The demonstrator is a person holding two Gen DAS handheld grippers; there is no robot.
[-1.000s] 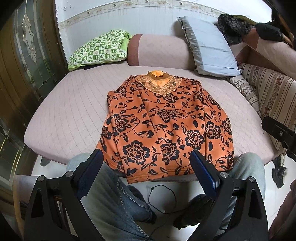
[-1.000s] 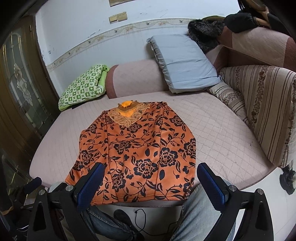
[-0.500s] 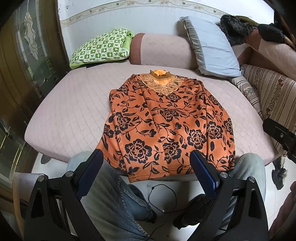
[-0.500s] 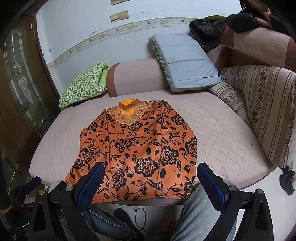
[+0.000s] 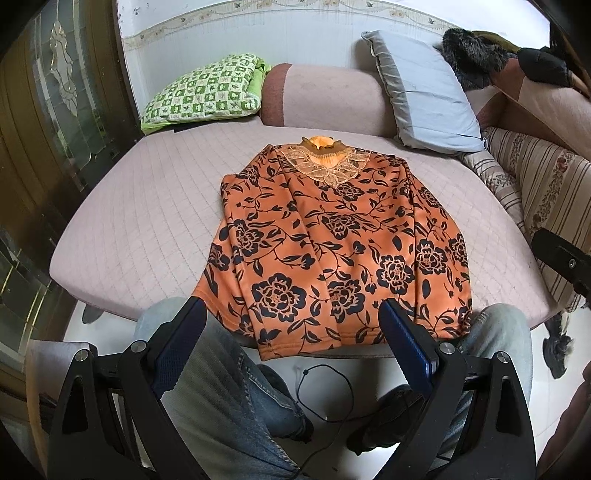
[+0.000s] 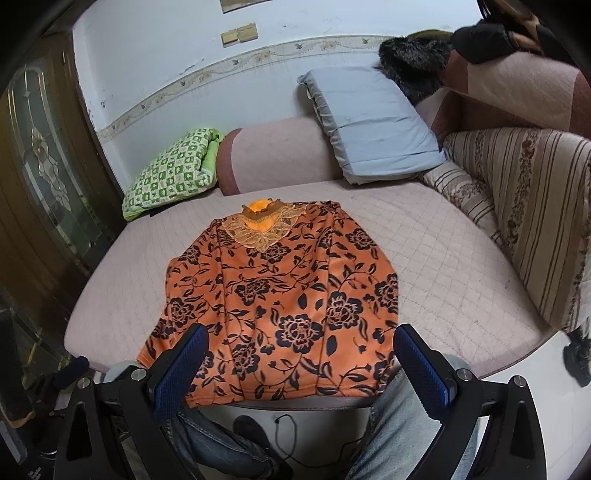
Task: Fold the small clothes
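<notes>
Orange floral top (image 5: 332,243) is spread flat on the couch (image 5: 147,221); wall switches (image 6: 239,34) are seen only from the right wrist. Left gripper (image 5: 291,314) and right gripper (image 6: 299,339) are held wide open, empty, edged slightly nearer than before

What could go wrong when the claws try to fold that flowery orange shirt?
The orange shirt has its hem hanging over the front edge of the pink cushion, so a tug might slide it off toward the person's knees. The left claw and right claw are both open and above it; pinching only one layer could leave the fold crooked.
</notes>
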